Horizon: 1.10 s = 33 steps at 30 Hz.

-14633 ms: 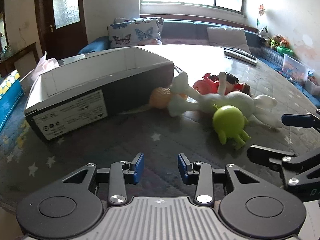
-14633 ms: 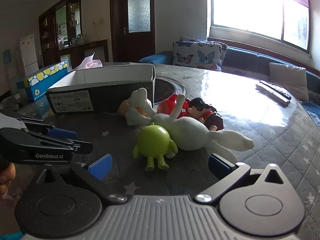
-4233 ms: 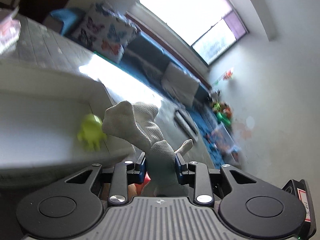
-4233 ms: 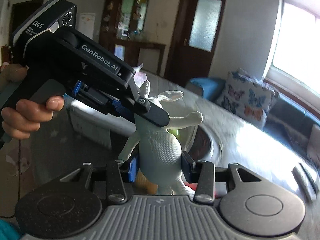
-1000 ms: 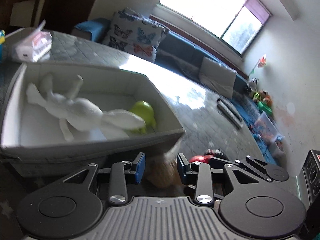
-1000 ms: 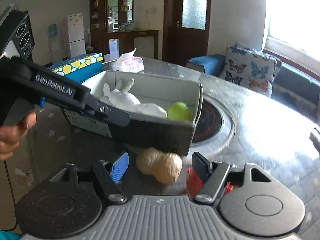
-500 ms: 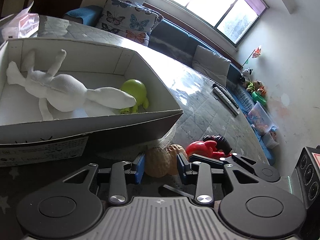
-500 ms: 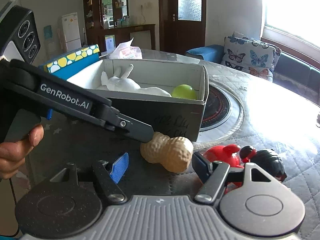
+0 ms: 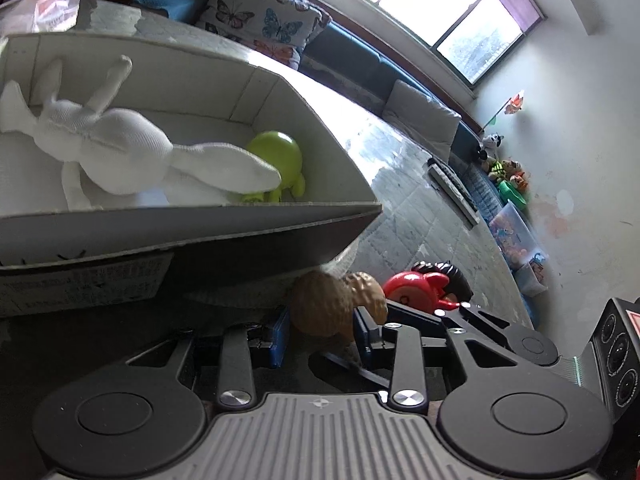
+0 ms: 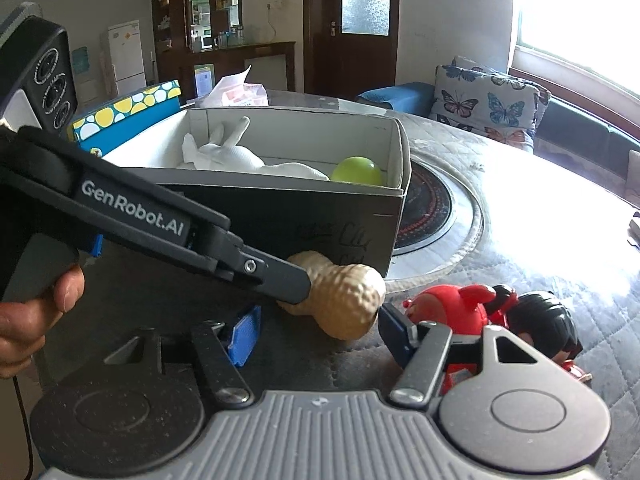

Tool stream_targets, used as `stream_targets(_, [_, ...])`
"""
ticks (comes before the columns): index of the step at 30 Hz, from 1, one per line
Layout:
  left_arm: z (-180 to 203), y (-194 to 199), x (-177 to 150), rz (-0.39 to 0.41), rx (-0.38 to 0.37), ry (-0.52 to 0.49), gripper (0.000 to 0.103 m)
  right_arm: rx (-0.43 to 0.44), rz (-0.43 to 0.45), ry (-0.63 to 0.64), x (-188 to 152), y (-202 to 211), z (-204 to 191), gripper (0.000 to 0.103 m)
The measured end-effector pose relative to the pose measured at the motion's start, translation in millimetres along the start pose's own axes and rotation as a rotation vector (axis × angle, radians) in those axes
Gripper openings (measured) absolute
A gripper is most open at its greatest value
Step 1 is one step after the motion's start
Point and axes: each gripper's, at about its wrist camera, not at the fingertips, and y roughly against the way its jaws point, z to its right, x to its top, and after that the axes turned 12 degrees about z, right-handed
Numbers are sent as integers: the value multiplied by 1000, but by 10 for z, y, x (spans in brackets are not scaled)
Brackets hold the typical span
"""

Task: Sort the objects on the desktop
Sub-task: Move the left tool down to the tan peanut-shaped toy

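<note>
I see the tan, bumpy peanut toy (image 10: 344, 300) lying on its side just outside the box (image 10: 360, 220), against the box's dark front wall. Inside the box, my white plush rabbit (image 9: 120, 148) sprawls on its back, and the lime-green round figure (image 9: 276, 160) sits by its ear in the box's corner. The red and black doll (image 10: 500, 316) lies outside the box, beside the peanut.

Home living room, sofa (image 10: 580, 128), butterfly cushion (image 10: 484, 102), fridge (image 10: 126, 54)

Butterfly cushion (image 10: 486, 102), fridge (image 10: 125, 53), remote (image 9: 453, 190)
</note>
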Motion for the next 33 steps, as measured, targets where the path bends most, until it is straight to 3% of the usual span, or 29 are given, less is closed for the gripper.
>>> stream_targets(6, [-9,-28,-35,-18,-4,3,36,-2,2,-5,19,-7,17,62])
stream_targets(11, [-5,92,15,14,-5,12,37,6,11,-4,43,8,28,63])
stream_targets(14, [-34,100,55,26,12,26,37,12,20,3,63,-3,28,71])
stream_targets(33, [-222,199,56,30,36,106,37,131,3,62,29,177,-164,71])
